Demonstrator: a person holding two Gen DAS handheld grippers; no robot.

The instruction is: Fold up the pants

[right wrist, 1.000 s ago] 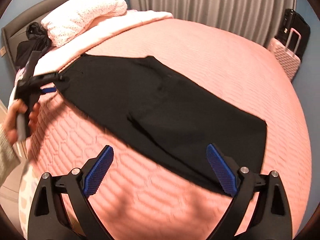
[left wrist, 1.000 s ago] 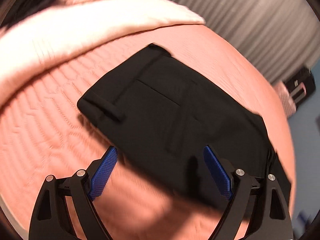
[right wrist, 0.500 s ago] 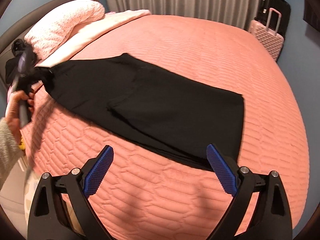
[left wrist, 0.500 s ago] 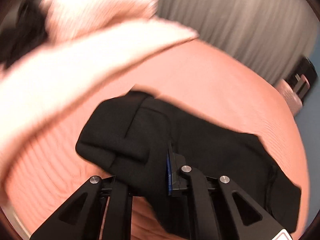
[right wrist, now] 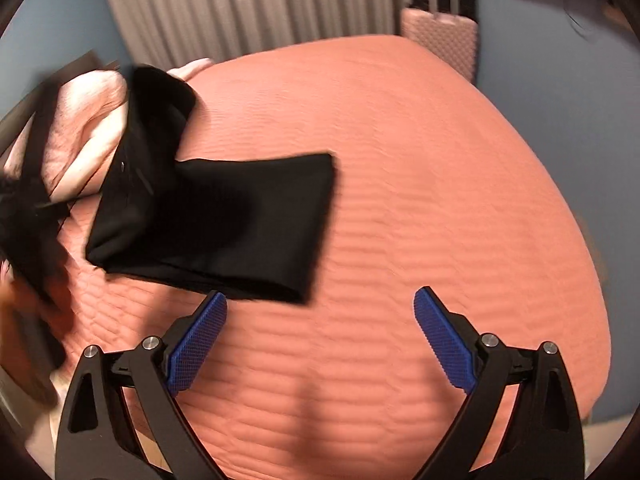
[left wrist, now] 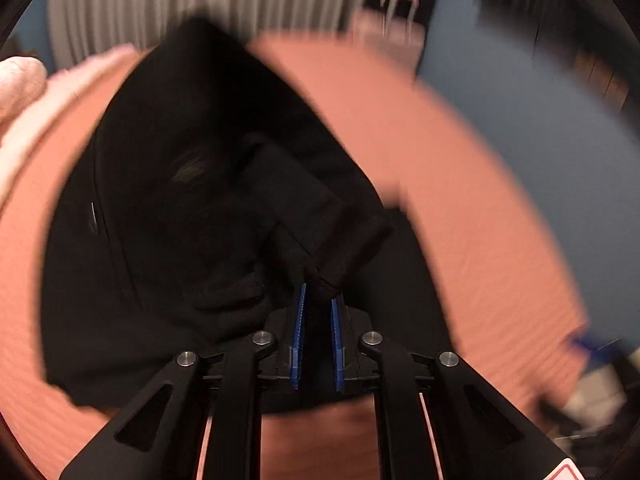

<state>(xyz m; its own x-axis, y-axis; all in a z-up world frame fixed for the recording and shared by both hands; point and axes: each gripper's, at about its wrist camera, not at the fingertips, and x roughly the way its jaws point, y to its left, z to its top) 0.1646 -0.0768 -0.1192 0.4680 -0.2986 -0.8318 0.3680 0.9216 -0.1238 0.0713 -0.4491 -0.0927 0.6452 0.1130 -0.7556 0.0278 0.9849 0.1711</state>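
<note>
Left wrist view: pants (left wrist: 192, 208) motion-blurred.

Black pants (right wrist: 224, 216) on a salmon-pink, seemingly hexagon-quilted bedspread (right wrist: 420, 160); tongs (right wrist: 320, 340) with blue textured pads (right wrist: 198, 346).

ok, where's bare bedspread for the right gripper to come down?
Bare bedspread runs right of the pants to the bed's far edge by the pink suitcase, and in front of the open right gripper. Crowded on the left: pillows, lifted waistband, left gripper clamping the cloth.
</note>
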